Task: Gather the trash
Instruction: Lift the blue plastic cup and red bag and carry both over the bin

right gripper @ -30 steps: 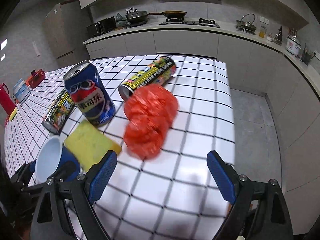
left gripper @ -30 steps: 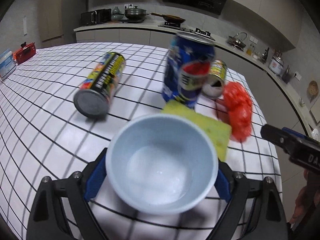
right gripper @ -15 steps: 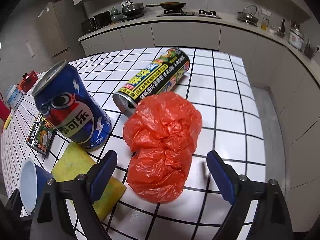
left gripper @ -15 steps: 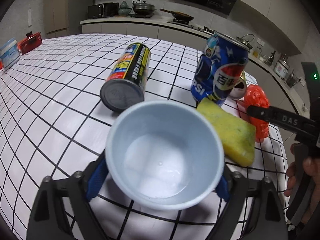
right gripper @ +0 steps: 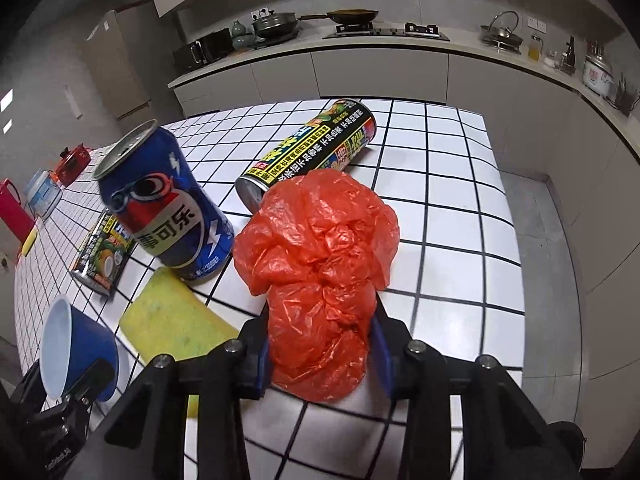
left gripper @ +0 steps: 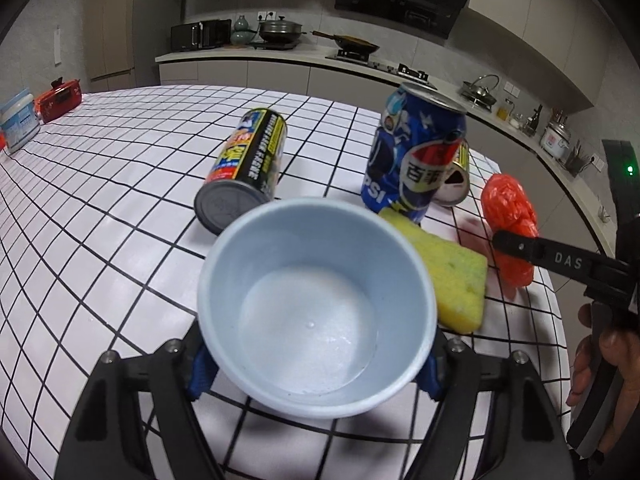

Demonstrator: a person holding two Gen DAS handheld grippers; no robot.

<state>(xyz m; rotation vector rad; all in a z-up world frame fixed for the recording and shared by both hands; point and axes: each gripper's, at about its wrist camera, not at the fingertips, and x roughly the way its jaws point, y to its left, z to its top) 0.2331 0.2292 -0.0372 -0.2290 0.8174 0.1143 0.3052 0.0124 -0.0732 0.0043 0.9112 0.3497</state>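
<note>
A blue cup [left gripper: 316,320] with a pale inside sits between the pads of my left gripper [left gripper: 316,368]. Its jaws are closing and the pads press on the cup's sides; in the right wrist view the cup [right gripper: 80,344] hangs tilted. My right gripper [right gripper: 320,352] is shut on a crumpled red plastic bag [right gripper: 320,240] on the checked table [right gripper: 452,216]. A blue Pepsi can [left gripper: 416,160] stands upright behind a yellow sponge [left gripper: 452,268]. One black and yellow can [left gripper: 248,164] lies left of the Pepsi can, another [right gripper: 316,152] lies behind the bag.
The table's right edge [right gripper: 508,208] drops to a grey floor close beside the bag. A white tub [left gripper: 18,124] and a red object [left gripper: 58,98] stand at the far left. A hand [left gripper: 596,344] holds the right gripper. Kitchen counters run along the back.
My right gripper moved forward over the red bag and its jaws closed on it. The left gripper's jaws narrowed on the cup and it barely shifted.
</note>
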